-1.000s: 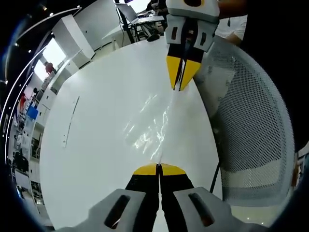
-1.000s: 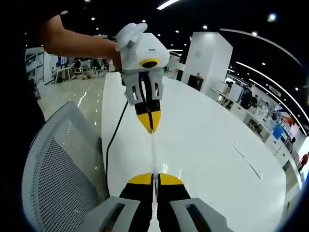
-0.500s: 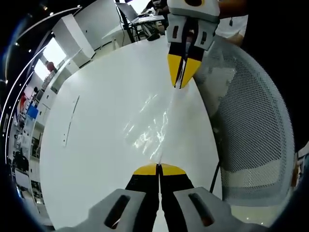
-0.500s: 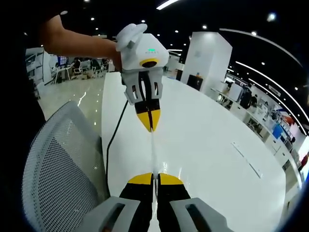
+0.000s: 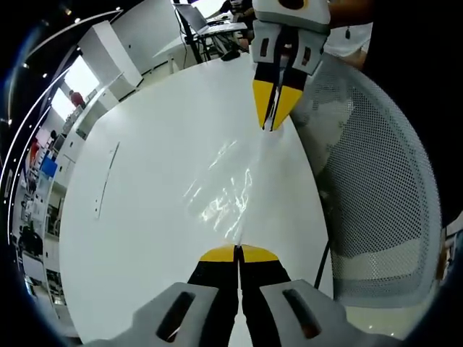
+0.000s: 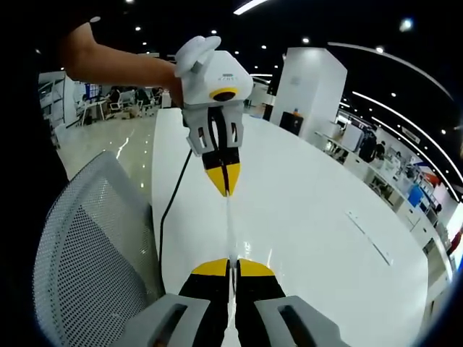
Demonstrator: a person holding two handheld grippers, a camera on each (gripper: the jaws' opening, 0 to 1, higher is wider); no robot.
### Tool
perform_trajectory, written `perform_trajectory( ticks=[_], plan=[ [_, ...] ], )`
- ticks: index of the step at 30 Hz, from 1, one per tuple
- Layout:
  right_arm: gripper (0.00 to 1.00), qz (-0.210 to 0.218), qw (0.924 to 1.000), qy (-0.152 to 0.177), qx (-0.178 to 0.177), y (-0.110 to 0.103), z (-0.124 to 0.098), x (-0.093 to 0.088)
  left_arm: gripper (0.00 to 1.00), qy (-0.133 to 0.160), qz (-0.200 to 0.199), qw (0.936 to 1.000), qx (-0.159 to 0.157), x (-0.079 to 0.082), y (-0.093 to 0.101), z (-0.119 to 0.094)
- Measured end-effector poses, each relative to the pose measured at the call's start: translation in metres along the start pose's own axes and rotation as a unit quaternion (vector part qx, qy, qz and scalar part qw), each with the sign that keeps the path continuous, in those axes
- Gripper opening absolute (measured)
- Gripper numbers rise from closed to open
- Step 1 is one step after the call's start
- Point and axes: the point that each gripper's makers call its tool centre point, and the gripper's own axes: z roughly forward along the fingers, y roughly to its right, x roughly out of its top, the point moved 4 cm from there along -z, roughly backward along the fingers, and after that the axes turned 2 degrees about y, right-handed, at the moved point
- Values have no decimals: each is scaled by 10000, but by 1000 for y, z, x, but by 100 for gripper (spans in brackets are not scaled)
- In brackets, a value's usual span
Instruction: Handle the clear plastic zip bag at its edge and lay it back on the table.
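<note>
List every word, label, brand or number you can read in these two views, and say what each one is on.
No text can be read.
Small dark mark on the left gripper's white housing, right gripper view: too small and blurred to read.
Clear plastic zip bag, white table, mesh chair: no print visible.

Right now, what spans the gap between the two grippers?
The clear bag, stretched taut between the left gripper and right gripper above the table; plain in the left gripper view.
</note>
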Motion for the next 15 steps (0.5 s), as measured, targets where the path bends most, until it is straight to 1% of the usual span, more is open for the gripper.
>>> perform_trajectory(
  ticks=[15],
  plan=[
    [0,22,10000,2,-10,-1,-1,-1,0,-18,-3,10000,3,0,0,-1]
  ],
)
